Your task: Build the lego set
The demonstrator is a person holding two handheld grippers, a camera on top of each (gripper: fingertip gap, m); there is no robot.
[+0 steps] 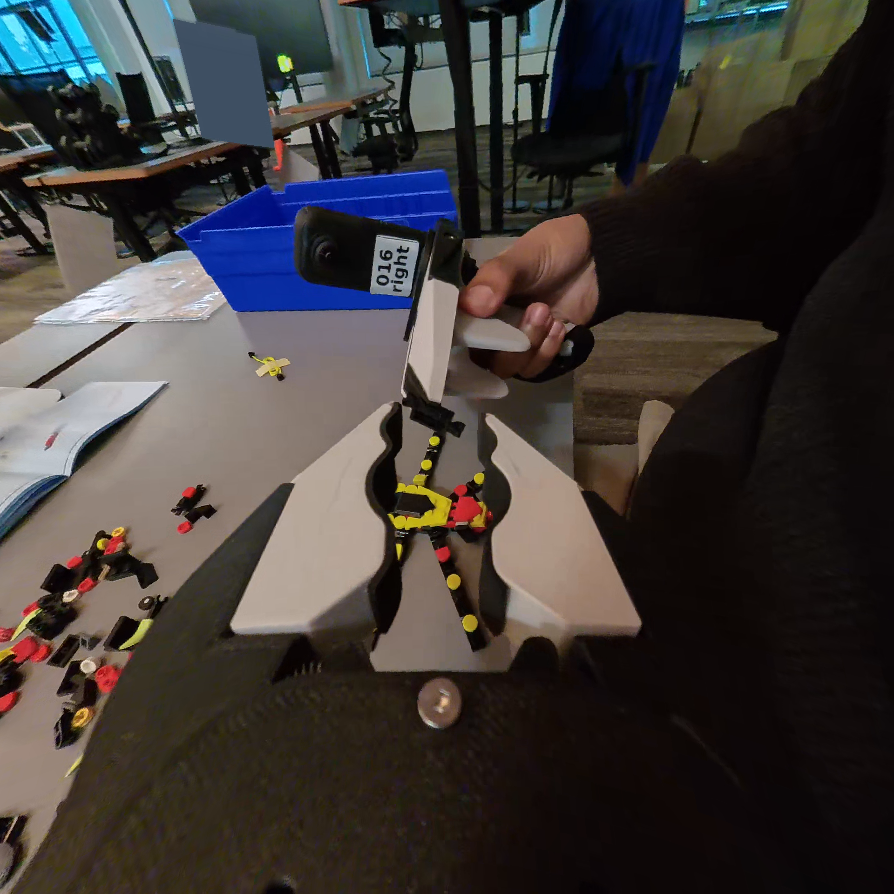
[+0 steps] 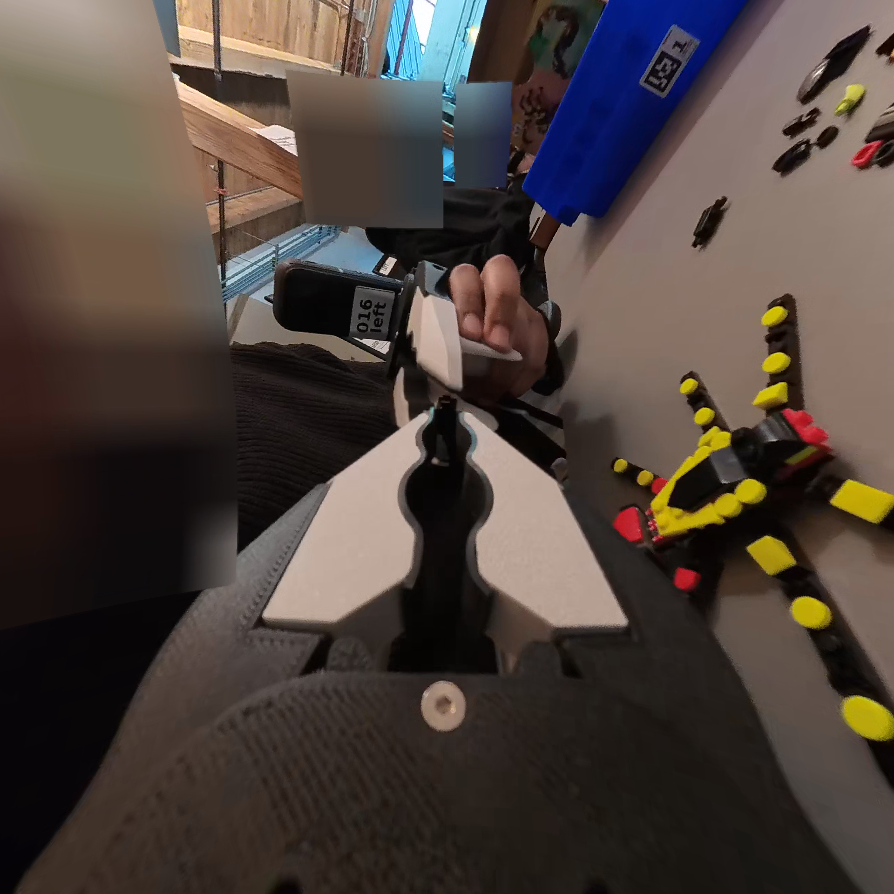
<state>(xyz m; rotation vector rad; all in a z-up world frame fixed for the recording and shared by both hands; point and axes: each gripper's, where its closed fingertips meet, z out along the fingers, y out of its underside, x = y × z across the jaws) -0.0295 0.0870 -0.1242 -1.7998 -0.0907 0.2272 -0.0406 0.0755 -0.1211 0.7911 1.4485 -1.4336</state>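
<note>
Many loose small bricks (image 1: 72,624), black, red and yellow, lie on the left part of a grey table (image 1: 300,367). An open booklet (image 1: 58,435) lies at the left edge, and a blue bin (image 1: 251,251) stands at the far side, beside a clear plastic sheet (image 1: 140,295). Behind are wooden desks, office chairs and windows.

The middle of the table between booklet and bin is bare but for one tiny yellow piece (image 1: 272,366). The near right edge is just beside the person's dark sleeve (image 1: 701,232).

The half-built model (image 1: 435,508), yellow, red and black with long black legs with yellow dots on them, lies flat on the table. The left tongs (image 1: 438,421) stand over it with the fingers apart, a clear gap between them, holding nothing. The right tongs (image 2: 442,416) come down from above, held by a hand (image 1: 532,295); they are closed on a small black piece (image 1: 433,417), which is just over the far leg of the model. I cannot tell if it touches.
</note>
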